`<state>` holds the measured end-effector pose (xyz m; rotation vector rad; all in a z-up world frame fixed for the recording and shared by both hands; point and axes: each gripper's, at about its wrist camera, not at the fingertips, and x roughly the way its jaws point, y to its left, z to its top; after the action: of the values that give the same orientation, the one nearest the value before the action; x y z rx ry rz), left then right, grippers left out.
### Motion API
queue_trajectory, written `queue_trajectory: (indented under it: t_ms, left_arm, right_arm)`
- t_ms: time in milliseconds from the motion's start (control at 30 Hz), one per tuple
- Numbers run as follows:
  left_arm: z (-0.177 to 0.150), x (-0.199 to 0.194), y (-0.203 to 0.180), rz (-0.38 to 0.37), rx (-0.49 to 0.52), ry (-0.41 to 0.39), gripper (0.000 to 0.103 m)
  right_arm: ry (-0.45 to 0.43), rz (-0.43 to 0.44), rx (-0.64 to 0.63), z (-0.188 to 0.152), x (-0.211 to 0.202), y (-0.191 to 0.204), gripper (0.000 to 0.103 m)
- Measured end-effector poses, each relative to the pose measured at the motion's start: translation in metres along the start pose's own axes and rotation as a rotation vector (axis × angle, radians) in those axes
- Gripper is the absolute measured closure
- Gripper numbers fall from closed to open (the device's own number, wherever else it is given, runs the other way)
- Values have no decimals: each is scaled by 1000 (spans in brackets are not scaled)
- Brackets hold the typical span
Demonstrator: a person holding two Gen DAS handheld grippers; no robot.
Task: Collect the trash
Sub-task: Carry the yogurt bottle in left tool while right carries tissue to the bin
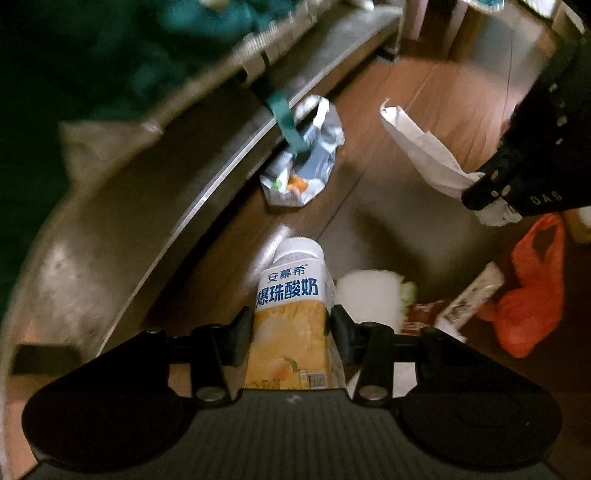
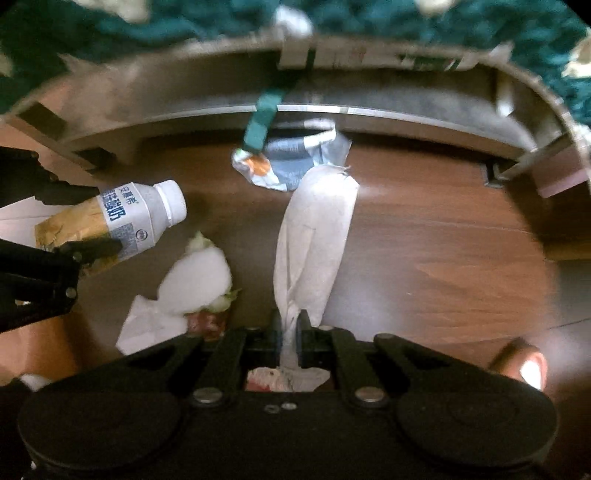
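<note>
My left gripper is shut on a yellow and white yogurt carton with a white cap, held above the floor; the carton also shows in the right wrist view at the left. My right gripper is shut on a white paper bag, which hangs forward from the jaws; the bag also shows in the left wrist view. A crumpled silver wrapper lies on the wooden floor by the bed frame, also in the right wrist view.
A grey bed frame with a green blanket and a hanging teal strap runs along the far side. White tissue and food scraps lie on the floor. An orange plastic bag lies at right.
</note>
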<state>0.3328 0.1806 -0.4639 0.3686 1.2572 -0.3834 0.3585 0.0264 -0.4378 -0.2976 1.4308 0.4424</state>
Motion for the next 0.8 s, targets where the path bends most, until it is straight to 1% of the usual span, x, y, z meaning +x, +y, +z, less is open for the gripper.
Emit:
queue_trajectory:
  t_ms: [167, 267, 333, 533, 633, 800]
  left_arm:
    - [3, -56, 2, -18, -104, 0, 60]
    - [3, -93, 4, -26, -177, -11, 60]
    - [5, -122, 1, -18, -198, -37, 60]
    - [17, -217, -29, 42, -203, -154, 60]
    - [26, -261, -45, 73, -210, -221, 60]
    - [40, -337, -70, 124, -229, -355, 60]
  right_arm:
    - [-37, 17, 11, -8, -62, -3, 97]
    - [-87, 38, -2, -16, -109, -3, 97]
    - [-123, 56, -10, -22, -141, -4, 97]
    - [-242, 73, -36, -46, -236, -9, 97]
    - [-339, 66, -50, -64, -289, -14, 97]
    - [-535, 41, -70, -95, -371, -26, 97]
